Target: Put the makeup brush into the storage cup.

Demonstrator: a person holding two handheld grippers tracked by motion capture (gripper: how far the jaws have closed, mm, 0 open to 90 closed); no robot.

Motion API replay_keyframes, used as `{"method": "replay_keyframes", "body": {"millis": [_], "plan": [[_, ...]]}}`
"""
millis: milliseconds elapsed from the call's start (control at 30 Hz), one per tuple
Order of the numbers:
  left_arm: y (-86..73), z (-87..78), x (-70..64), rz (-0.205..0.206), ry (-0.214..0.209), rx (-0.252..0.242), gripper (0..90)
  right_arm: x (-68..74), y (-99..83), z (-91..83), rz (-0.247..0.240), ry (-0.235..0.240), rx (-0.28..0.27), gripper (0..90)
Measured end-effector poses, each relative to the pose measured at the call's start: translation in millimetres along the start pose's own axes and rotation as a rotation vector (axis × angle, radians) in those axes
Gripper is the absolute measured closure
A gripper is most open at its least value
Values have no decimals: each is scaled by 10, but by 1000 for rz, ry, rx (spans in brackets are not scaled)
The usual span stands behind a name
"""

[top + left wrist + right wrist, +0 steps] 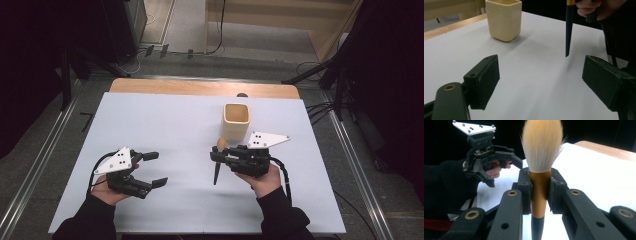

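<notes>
My right gripper is shut on a makeup brush, held upright above the white table. The brush has tan bristles on top, a gold ferrule between the jaws, and a dark handle tapering downward. From the left gripper view the brush handle hangs just above the tabletop. A cream square cup stands just behind the brush. My left gripper rests at the front left, open and holding nothing. The same left gripper appears in the right gripper view, and the cream cup in the left gripper view.
A wooden strip runs along the table's far edge. Metal rails flank the table on both sides. Cables lie on the floor behind and to the right.
</notes>
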State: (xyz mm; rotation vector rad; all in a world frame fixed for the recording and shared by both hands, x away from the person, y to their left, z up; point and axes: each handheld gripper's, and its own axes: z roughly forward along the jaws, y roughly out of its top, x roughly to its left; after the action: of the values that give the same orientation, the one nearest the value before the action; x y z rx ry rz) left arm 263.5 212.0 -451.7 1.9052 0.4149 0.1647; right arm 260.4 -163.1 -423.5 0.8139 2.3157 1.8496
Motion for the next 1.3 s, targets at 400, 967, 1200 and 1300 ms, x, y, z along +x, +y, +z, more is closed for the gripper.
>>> {"method": "replay_keyframes", "body": {"millis": [400, 967, 1200, 1300], "plan": [[-32, -126, 2, -2, 23, -18, 147, -84, 34, -139, 1, -63, -11, 765], [-58, -114, -14, -1, 29, -10, 147, -183, 239, -298, -17, -136, 21, 765], [-63, -102, -23, 2, 23, -8, 147, -229, 353, -331, -18, -148, 13, 766], [-65, -103, -20, 4, 26, -6, 147, -233, 407, -335, -25, -150, 13, 765]]}}
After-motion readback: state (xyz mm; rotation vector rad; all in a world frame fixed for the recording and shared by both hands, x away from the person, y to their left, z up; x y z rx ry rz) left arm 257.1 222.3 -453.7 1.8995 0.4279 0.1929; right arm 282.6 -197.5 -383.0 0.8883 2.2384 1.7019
